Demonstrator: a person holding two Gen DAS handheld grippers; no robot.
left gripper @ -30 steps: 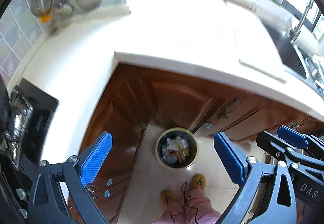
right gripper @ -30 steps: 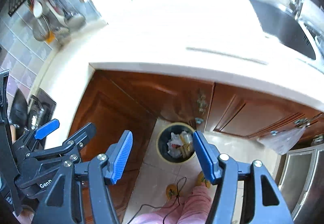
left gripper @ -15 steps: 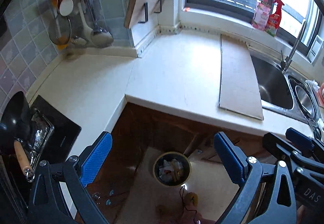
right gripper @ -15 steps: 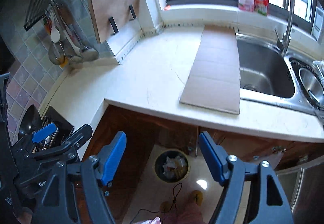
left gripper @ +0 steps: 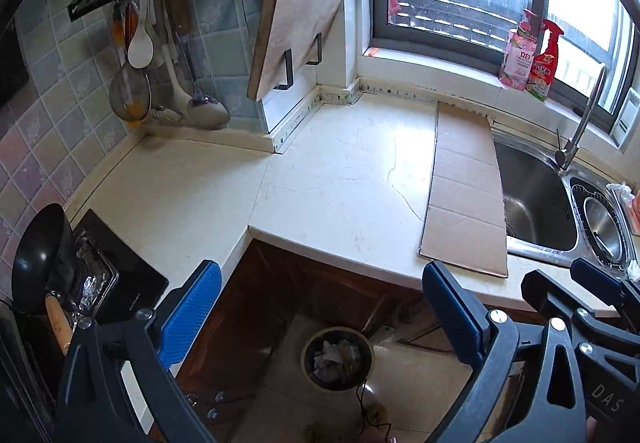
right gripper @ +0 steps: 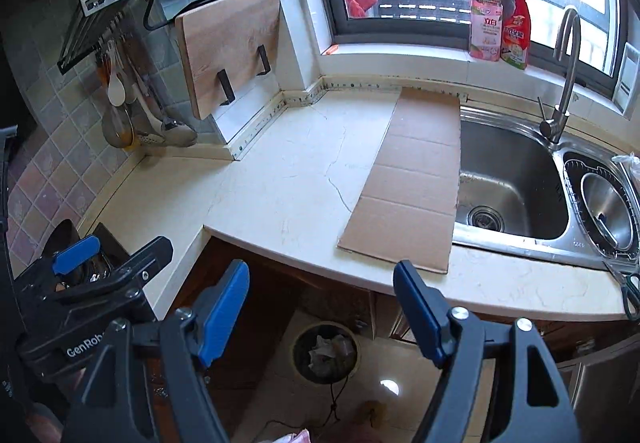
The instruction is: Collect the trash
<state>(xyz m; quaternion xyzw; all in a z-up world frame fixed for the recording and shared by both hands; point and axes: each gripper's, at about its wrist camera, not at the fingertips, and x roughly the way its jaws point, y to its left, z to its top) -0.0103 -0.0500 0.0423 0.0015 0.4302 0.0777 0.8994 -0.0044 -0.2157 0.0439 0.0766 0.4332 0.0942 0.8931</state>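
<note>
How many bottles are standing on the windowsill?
2. A pink bottle and a red spray bottle stand side by side on the windowsill, behind the sink near the faucet. None appear hidden elsewhere along the sill.

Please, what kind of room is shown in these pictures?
A home kitchen, most likely: a steel sink with a tap set in the worktop, and ladles hanging on the tiled wall.

Trash bin (left gripper: 338, 359) is sitting upright on the tiled floor, right below the countertop edge, next to the wooden cabinets. Round, dark inside w/ a lighter rim. It's being filled approx to the top w/ crumpled trash (right gripper: 326, 353), whitish wrappers and paper bits mostly.
</note>
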